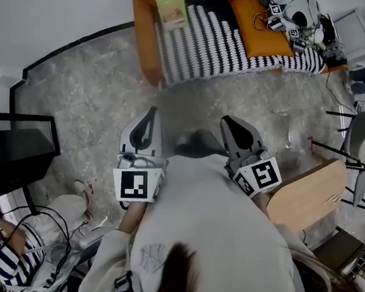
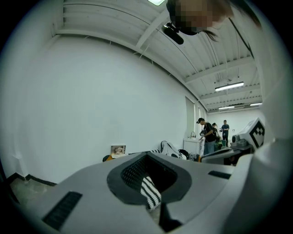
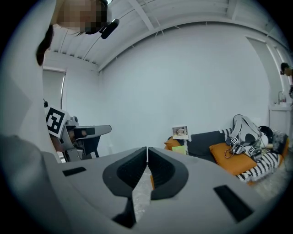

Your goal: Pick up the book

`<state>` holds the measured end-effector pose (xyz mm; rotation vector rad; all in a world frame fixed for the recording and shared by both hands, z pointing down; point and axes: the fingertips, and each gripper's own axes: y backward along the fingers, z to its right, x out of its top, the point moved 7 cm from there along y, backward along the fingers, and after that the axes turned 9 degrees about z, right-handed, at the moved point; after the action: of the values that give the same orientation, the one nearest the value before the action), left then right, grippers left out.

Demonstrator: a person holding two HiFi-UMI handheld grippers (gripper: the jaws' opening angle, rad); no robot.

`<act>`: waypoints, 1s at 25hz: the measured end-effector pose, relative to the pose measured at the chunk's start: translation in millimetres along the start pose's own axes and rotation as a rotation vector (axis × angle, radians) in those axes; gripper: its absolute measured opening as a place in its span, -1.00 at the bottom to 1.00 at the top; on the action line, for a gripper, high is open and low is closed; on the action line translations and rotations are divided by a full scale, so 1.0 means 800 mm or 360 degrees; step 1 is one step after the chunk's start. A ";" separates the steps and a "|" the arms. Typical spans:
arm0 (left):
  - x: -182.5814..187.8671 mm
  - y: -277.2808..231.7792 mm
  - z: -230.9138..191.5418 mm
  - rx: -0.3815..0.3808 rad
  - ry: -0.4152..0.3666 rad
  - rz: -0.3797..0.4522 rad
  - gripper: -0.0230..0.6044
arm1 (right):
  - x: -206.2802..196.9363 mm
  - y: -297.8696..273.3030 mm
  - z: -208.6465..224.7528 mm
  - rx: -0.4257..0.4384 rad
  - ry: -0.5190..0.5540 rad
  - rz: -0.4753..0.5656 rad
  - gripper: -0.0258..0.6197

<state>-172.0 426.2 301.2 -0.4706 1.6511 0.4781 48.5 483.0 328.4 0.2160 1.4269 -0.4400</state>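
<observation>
While on sofa (image 1: 147, 48), book (image 1: 171, 11) title illegible.

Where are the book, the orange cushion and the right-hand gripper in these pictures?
book (image 1: 171, 11), head view, middle of its cover.
orange cushion (image 1: 257, 27), head view, middle of its top face.
right gripper (image 1: 228, 122), head view, at its closed fingertips.

- Book (image 1: 171, 11) on the striped sofa (image 1: 210, 42): its cover print is too small to read.
- Left gripper (image 2: 147, 154), in its own view: the body covers most of the striped sofa, and only a sliver shows through the hollow.
- Seated person (image 1: 10, 264): cut off by the head view's lower left edge.
- Standing people (image 2: 208, 135): too small for detail.
- Wooden table (image 1: 307, 194): partly behind the wearer's body.
</observation>
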 end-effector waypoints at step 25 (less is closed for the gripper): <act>-0.011 -0.112 -0.013 0.0218 -0.0032 -0.0022 -0.90 | 0.012 -0.092 0.122 0.0167 -0.0011 -0.0115 -0.83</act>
<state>-129.7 346.5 307.3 -0.3743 1.6481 0.3558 107.1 375.8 341.7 0.2481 1.4093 -0.5753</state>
